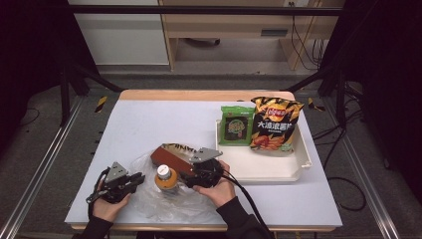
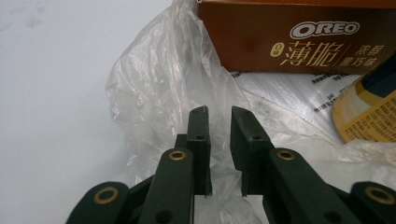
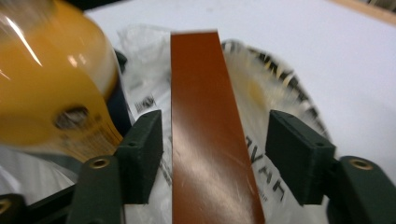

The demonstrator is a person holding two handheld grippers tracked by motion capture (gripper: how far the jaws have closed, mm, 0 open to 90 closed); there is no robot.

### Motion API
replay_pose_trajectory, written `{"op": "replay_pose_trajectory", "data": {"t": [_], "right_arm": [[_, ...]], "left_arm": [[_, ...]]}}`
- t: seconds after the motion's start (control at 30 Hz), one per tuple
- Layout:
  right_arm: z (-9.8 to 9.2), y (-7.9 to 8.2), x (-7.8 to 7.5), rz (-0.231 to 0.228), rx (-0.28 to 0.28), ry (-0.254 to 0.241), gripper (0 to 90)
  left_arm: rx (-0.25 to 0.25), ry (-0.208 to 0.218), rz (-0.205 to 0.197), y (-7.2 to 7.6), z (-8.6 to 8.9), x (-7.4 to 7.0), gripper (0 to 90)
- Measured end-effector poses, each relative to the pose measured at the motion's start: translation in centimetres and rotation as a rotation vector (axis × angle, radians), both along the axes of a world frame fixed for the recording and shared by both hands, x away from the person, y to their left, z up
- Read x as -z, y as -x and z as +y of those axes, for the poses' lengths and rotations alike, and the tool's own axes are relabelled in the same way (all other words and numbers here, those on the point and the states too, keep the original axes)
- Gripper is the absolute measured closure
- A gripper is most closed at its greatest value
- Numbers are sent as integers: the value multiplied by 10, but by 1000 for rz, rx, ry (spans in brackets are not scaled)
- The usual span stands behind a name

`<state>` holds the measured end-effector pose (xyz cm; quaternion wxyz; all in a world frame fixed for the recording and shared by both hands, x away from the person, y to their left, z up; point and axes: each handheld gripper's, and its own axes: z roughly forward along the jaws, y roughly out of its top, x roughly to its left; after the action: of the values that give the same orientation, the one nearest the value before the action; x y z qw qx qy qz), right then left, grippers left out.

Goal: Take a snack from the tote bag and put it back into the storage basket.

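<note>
On the white table [image 1: 149,124], counting gives one brown Oreo box [image 1: 171,155], one orange-labelled bottle [image 1: 166,179], one crumpled clear plastic bag [image 1: 164,201] and one white tray [image 1: 293,167] holding two snack packets: a green one [image 1: 236,125] and an orange bag of crisps [image 1: 274,124]. Two grippers are held, one per hand.

The Oreo box lies near the front middle of the table on the plastic bag, just beside the bottle. It is long, flat and reddish brown; the left gripper view shows a white Oreo logo and pale Chinese lettering on its side.

In the right gripper view the right gripper [image 3: 215,161] straddles the box's narrow edge, jaws standing wide: the left pad is at or almost at the box, while a clear gap with printed plastic showing through separates the right pad from it, so it has no grip.

The left gripper [image 2: 219,140] points at the plastic bag, its jaws nearly together with a narrow slit between them; whether film is pinched there I cannot tell.
</note>
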<state>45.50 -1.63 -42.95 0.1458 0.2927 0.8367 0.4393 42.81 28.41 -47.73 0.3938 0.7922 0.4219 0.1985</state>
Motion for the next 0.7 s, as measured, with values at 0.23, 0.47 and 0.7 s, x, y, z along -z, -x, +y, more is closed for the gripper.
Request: {"op": "replay_pose_trajectory", "data": {"t": [0.23,0.47,0.7], "right_arm": [[0,-4,17,46,5,55,263],[9,-8,27,60,-26,85,355],[9,-10,29,61,-34,95,425]], "left_arm": [[-1,-4,2,0,0,0,777],[-1,-4,1,0,0,0,778],[3,-9,1,-1,-1,0,779]]}}
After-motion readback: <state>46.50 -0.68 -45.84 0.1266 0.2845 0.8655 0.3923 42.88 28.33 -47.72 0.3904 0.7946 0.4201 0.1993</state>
